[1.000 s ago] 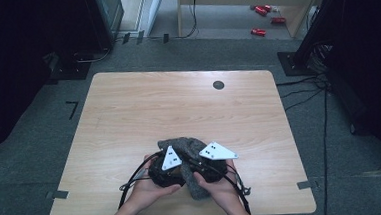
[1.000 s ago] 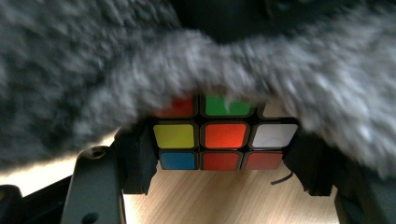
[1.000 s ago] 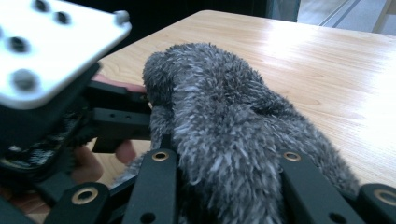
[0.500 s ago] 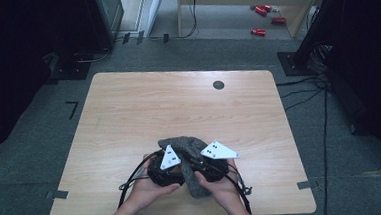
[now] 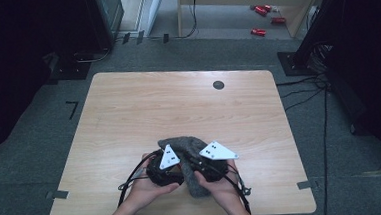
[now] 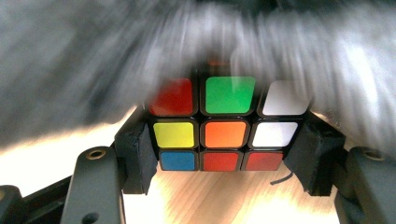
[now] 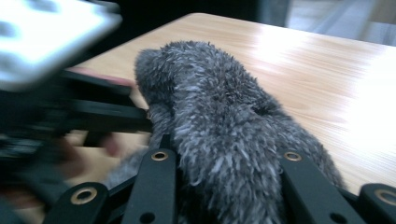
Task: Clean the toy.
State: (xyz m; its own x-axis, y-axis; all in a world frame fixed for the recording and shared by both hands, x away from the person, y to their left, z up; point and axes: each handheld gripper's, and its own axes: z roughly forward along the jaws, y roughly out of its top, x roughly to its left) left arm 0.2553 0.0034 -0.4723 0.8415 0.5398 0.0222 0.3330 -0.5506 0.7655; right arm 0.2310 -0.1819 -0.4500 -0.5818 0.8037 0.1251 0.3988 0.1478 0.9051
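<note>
A grey fuzzy cloth (image 7: pixel 224 135) bulges up between the right gripper (image 7: pixel 224 186) and its two black jaws, which press against its sides. The cloth lies on a pale wooden table (image 7: pixel 303 60). At the left the other gripper (image 7: pixel 70 112) reaches in, blurred, its black bars meeting the cloth's edge, perhaps touching it; its pale plate (image 7: pixel 46 32) shows above.

Multicoloured cube (image 6: pixel 223 129), fuzzy grey cloth (image 7: pixel 224 126)
</note>
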